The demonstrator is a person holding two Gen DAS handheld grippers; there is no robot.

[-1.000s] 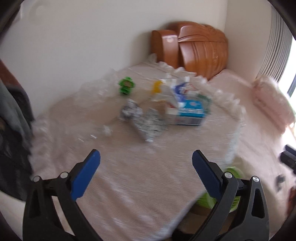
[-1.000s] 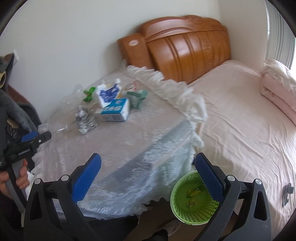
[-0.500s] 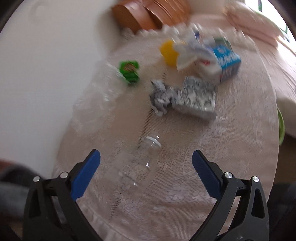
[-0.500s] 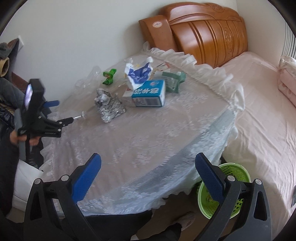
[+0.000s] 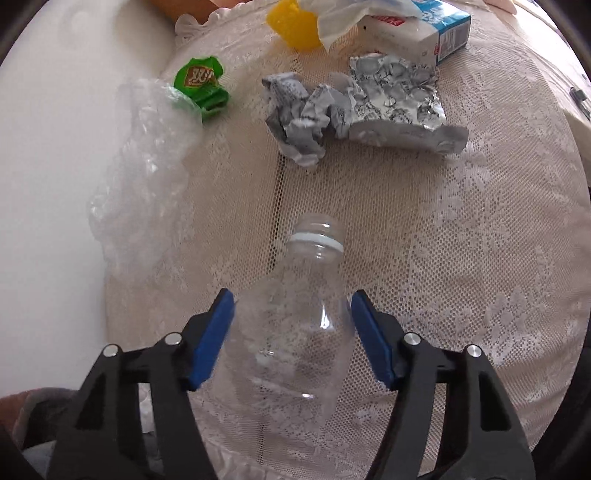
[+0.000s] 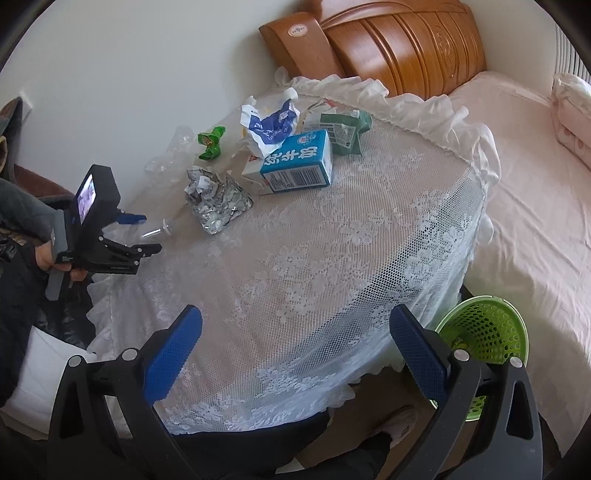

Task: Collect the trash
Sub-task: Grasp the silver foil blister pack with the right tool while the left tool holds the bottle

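Note:
A clear empty plastic bottle (image 5: 295,325) lies on the lace-covered table, neck pointing away. My left gripper (image 5: 291,306) has its blue pads on either side of the bottle's body, touching or nearly touching it. It also shows in the right wrist view (image 6: 142,234), with the bottle's neck (image 6: 168,226) sticking out past it. Crumpled silver foil (image 5: 354,107), a green wrapper (image 5: 201,86), clear plastic film (image 5: 147,166), a blue milk carton (image 6: 295,162) and a blue-white bag (image 6: 269,123) lie further back. My right gripper (image 6: 295,332) is open and empty over the table's front edge.
A green mesh bin (image 6: 484,332) stands on the floor at the table's right, beside the pink bed (image 6: 535,192). A wooden headboard (image 6: 388,44) is behind the table. A green carton (image 6: 345,131) and a yellow object (image 5: 295,18) lie among the trash.
My left gripper moved forward and down onto the bottle and narrowed around it. My right gripper moved slightly, still wide open.

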